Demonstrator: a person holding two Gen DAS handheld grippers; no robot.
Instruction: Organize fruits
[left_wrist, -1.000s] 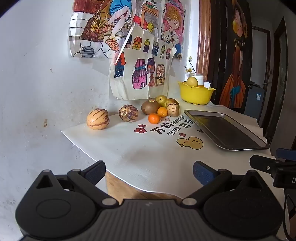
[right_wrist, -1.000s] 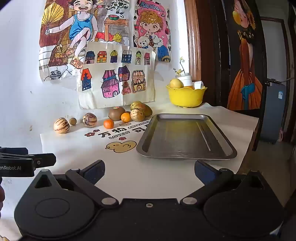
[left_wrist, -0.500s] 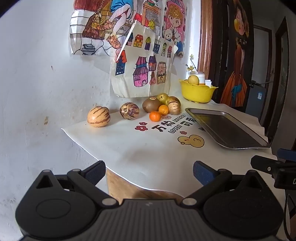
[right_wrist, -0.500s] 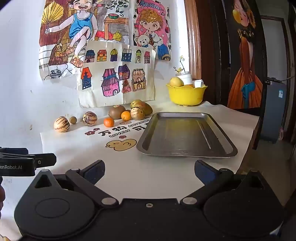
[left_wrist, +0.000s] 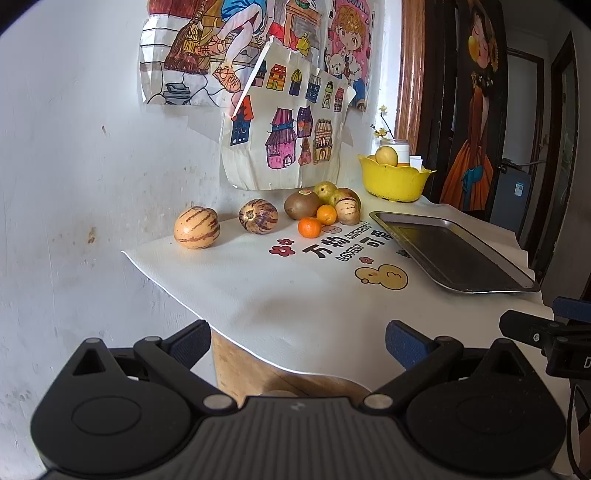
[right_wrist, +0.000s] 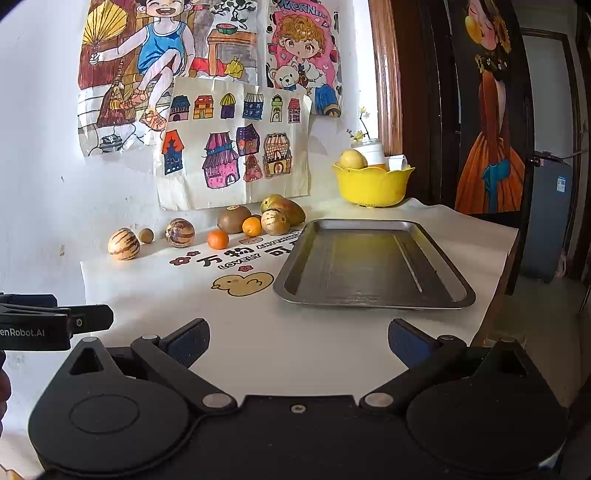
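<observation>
A row of fruit lies along the wall: a striped pepino melon (left_wrist: 197, 228) (right_wrist: 123, 244), a darker striped one (left_wrist: 258, 216) (right_wrist: 180, 232), a kiwi (left_wrist: 301, 204) (right_wrist: 233, 219), two small oranges (left_wrist: 310, 226) (right_wrist: 217, 239), a third striped fruit (left_wrist: 346, 211) (right_wrist: 274, 222) and a pear (left_wrist: 325, 190). A small brown round fruit (right_wrist: 146, 235) shows only in the right wrist view. An empty metal tray (left_wrist: 454, 254) (right_wrist: 373, 262) sits to the right of the fruit. My left gripper (left_wrist: 295, 343) is open, well short of the fruit. My right gripper (right_wrist: 298, 341) is open before the tray.
A yellow bowl (left_wrist: 393, 181) (right_wrist: 371, 183) holding a pale fruit stands at the back right beside a white jar. A white printed cloth (left_wrist: 295, 288) covers the table, whose left edge drops off near my left gripper. Drawings hang on the wall; a dark doorway lies right.
Both views have shifted only slightly; the left wrist view has tilted down a little. No fruit has moved and both grippers have stayed open.
</observation>
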